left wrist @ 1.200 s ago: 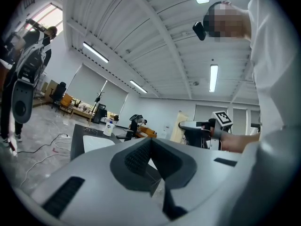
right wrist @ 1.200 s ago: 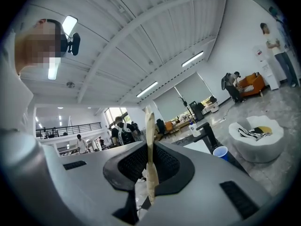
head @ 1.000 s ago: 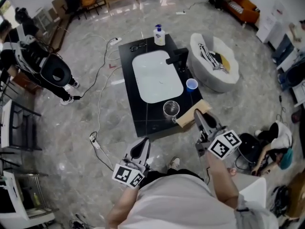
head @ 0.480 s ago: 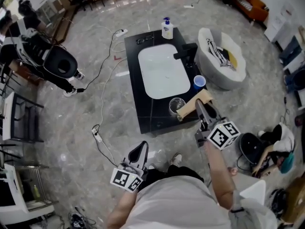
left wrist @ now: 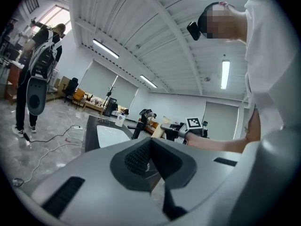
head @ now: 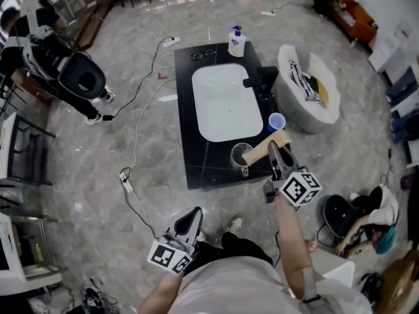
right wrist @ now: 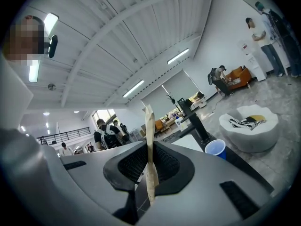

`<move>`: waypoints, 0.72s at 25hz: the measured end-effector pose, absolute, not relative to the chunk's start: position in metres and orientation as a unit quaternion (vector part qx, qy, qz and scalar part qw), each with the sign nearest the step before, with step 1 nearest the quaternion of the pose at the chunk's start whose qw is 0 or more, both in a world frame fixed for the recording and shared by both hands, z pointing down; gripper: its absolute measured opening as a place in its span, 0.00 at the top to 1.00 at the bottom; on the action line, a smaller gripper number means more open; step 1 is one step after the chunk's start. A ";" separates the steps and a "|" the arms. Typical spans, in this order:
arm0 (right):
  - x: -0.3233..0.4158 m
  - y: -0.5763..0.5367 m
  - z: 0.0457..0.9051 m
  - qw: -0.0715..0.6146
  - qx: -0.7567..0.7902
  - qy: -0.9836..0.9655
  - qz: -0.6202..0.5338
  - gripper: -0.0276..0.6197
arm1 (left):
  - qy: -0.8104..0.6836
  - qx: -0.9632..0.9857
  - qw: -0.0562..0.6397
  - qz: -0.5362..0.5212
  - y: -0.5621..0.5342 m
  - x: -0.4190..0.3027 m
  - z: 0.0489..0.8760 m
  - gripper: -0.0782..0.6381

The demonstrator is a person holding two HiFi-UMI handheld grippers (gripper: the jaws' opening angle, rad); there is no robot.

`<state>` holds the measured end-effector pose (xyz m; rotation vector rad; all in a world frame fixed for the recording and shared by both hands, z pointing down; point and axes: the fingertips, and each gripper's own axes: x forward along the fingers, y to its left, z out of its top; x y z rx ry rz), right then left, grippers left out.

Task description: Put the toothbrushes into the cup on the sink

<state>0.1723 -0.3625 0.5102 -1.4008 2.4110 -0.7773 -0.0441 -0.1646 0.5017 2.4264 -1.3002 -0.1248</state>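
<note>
- Head view: the right hand-held gripper (head: 280, 157) holds a tan paper packet (head: 263, 148), its far end just beside the glass cup (head: 240, 154) on the black desk (head: 196, 165); a blue cup (head: 277, 122) stands beyond.
- Left gripper view: the left hand-held gripper (left wrist: 150, 160) has its jaws together, empty.
- Right gripper view: jaws clamped on the tan paper packet (right wrist: 149, 126).

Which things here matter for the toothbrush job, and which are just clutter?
Job: tan packet clamped in the right gripper; glass cup; blue cup; black sink counter.
Lying about: soap bottle; white beanbag; power strip; left gripper, shut, empty.
</note>
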 end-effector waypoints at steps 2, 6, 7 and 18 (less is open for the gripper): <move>0.171 -0.368 0.520 0.121 -0.481 0.824 -0.274 0.87 | -0.468 0.860 0.196 -0.045 -0.164 -0.045 0.505 0.89; 0.171 -0.380 0.538 0.112 -0.483 0.822 -0.281 0.87 | -0.479 0.852 0.207 -0.043 -0.163 -0.046 0.514 0.89; 0.170 -0.383 0.542 0.112 -0.482 0.822 -0.283 0.87 | -0.481 0.850 0.209 -0.042 -0.162 -0.047 0.516 0.89; 0.171 -0.395 0.579 0.101 -0.486 0.812 -0.306 0.87 | -0.490 0.842 0.220 -0.044 -0.165 -0.039 0.523 0.89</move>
